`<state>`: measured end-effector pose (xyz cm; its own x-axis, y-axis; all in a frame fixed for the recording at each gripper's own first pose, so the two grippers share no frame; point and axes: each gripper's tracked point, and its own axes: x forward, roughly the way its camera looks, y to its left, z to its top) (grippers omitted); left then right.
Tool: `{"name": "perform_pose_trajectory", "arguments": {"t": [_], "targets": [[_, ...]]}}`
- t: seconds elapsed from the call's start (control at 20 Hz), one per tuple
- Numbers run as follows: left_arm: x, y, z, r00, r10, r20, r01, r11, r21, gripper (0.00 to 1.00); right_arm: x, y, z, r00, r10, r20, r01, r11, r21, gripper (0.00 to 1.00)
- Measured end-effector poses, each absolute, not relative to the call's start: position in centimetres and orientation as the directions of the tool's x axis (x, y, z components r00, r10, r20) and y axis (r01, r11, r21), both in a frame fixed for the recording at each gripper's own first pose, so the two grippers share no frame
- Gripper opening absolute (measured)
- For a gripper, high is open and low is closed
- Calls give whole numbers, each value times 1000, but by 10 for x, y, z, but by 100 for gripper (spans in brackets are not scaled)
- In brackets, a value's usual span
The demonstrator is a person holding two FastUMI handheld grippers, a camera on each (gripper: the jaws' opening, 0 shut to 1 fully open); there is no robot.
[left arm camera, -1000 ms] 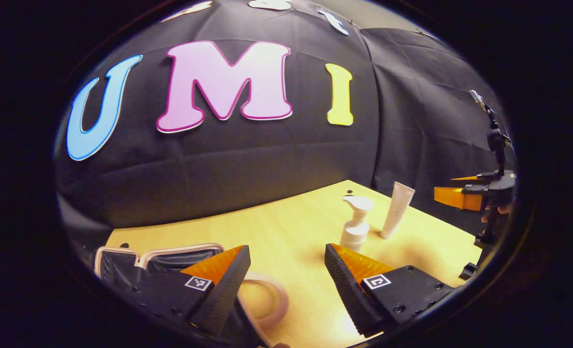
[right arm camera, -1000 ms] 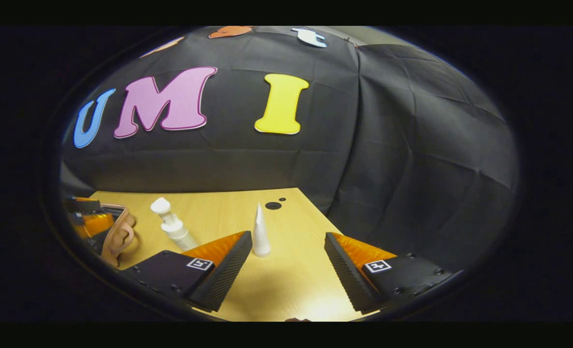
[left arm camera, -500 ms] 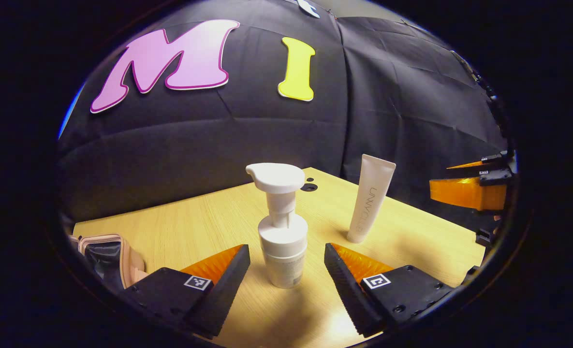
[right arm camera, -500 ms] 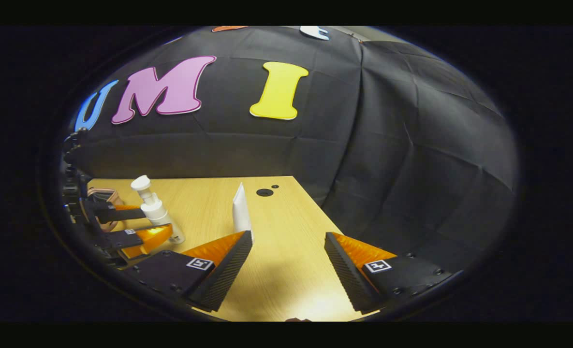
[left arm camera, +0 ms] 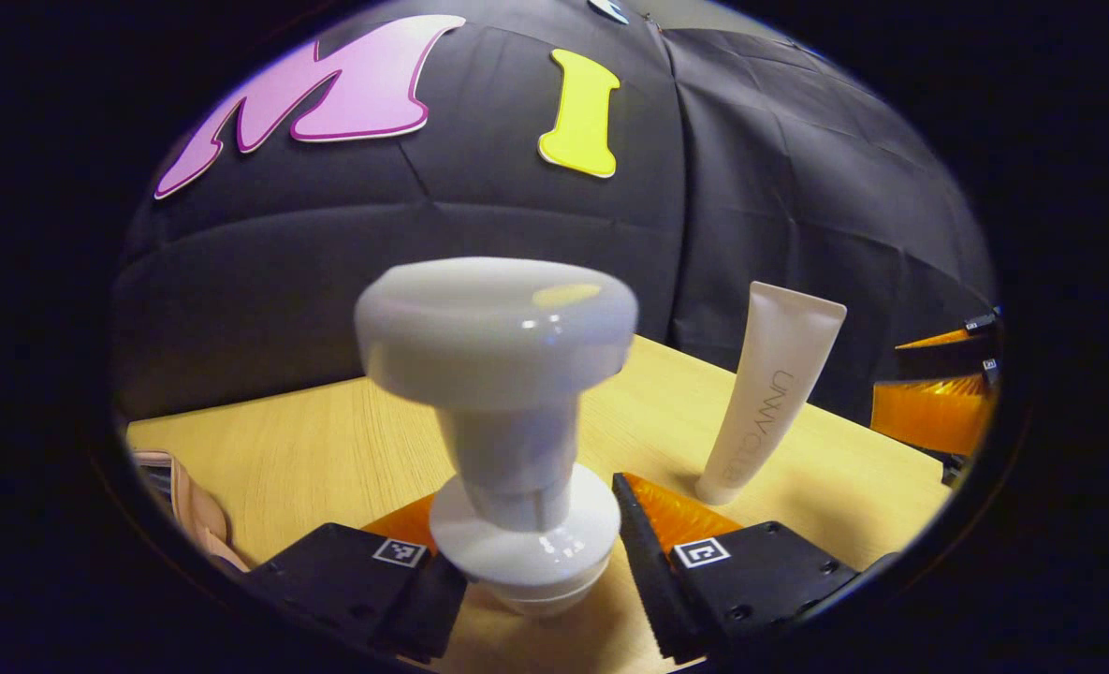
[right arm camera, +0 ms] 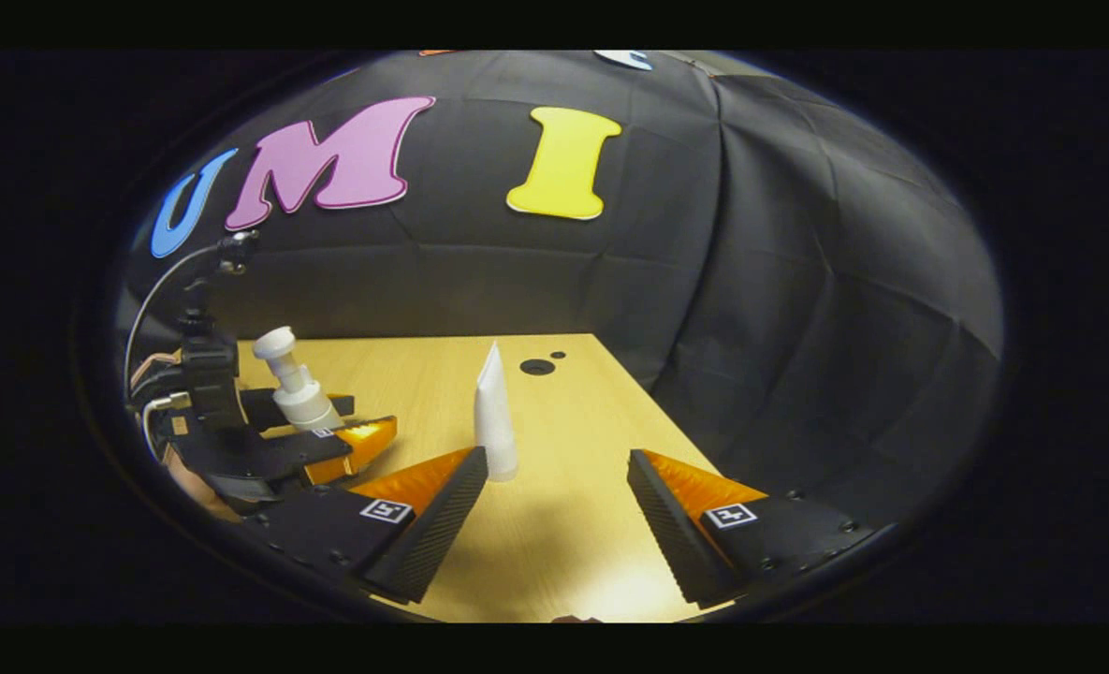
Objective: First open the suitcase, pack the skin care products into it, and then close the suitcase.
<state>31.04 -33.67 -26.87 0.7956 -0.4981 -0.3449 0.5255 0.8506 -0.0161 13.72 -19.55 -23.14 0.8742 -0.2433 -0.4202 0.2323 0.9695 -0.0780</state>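
The left gripper (left arm camera: pixel 526 571) sits around the white pump bottle (left arm camera: pixel 507 412) on the wooden table (left arm camera: pixel 311 449); whether its fingers press it I cannot tell. The right gripper (right arm camera: pixel 554 524) is spread wide, holding nothing, with the upright white tube (right arm camera: pixel 495 421) just beyond. The left gripper view catches the suitcase's (left arm camera: pixel 194 501) pink edge at lower left

dim booth | glare on pump bottle (left arm camera: pixel 507 402), near, blurred | fisheye-warped edges

Right gripper (right arm camera: pixel 554 524) gapes wide — white tube (right arm camera: pixel 495 417) upright just beyond.
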Motion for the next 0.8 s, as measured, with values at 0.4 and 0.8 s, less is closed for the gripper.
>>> {"name": "perform_pose_trajectory", "arguments": {"t": [0.4, 0.8], "targets": [[294, -304, -263, 803, -462, -376, 475, 878, -65, 64, 190, -174, -263, 881, -213, -422, 210, 976, -56, 96], [241, -248, -211, 852, -393, -345, 395, 916, -67, 64, 239, -184, -317, 838, -235, -492, 262, 965, -15, 97]]}}
